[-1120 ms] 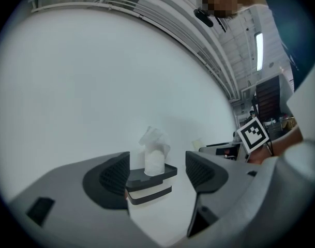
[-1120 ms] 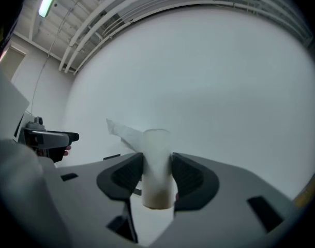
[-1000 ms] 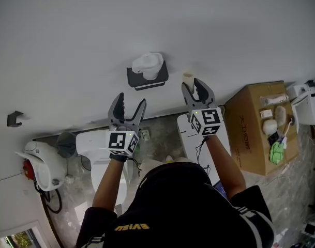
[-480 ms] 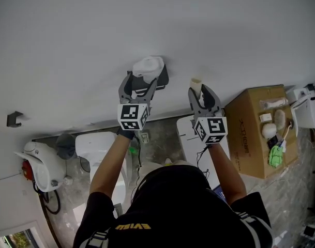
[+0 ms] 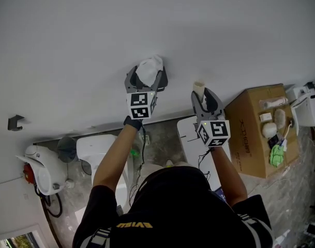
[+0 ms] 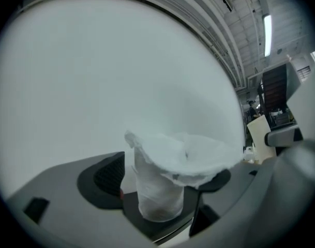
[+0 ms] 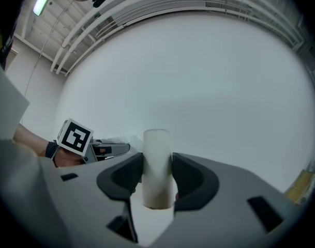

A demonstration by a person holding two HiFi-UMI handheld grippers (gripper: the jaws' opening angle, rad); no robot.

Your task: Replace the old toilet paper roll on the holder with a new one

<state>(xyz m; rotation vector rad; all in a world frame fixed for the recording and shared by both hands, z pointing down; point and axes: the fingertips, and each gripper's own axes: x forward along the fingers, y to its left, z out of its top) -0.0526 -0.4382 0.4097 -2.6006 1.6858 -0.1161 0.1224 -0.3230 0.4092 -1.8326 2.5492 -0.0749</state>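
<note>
Jaws of the left tool (image 6: 163, 182) are standing spread, just opened, around the toilet paper roll (image 6: 158, 198); the right tool (image 7: 157, 175) is pinching a cardboard tube (image 7: 156, 151).

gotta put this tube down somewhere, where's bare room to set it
Free for the tube: the left half of the cardboard box top, between its left edge and the small items at its right end. Crowded: that right end, and the wall spot where the left gripper, jaws just opening, straddles the old roll.

Wall (image 5: 69, 45) lies bare around the holder (image 5: 165, 80); a cardboard box (image 5: 253, 130) stands rightward.
</note>
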